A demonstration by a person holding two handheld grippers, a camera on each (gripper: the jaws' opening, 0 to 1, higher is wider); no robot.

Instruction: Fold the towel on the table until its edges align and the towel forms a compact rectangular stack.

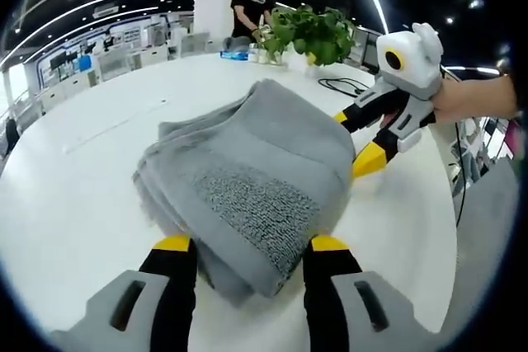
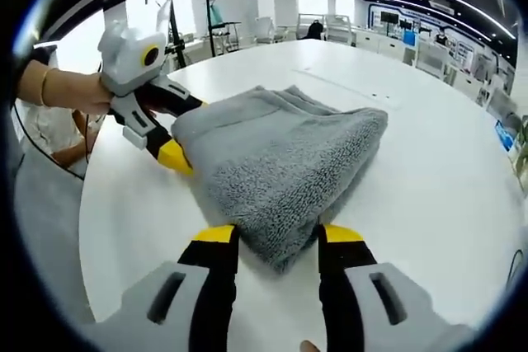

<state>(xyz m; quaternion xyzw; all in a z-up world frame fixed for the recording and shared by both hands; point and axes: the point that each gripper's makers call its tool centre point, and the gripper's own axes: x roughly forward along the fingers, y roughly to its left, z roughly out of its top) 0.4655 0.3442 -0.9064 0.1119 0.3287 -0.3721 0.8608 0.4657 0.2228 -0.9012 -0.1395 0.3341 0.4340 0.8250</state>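
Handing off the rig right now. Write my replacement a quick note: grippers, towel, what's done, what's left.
Left gripper: open, jaws straddling the near end of the towel, not clamped.
Right gripper: open, jaws either side of the opposite end; it also shows in the left gripper view beside the towel's far edge.
Towel: on the white table, already folded into a thick, layered bundle.
Done: main folds are in.
Left: edges look uneven and the layers splay at one side; probably square them up and flatten into a neat rectangle, then release.
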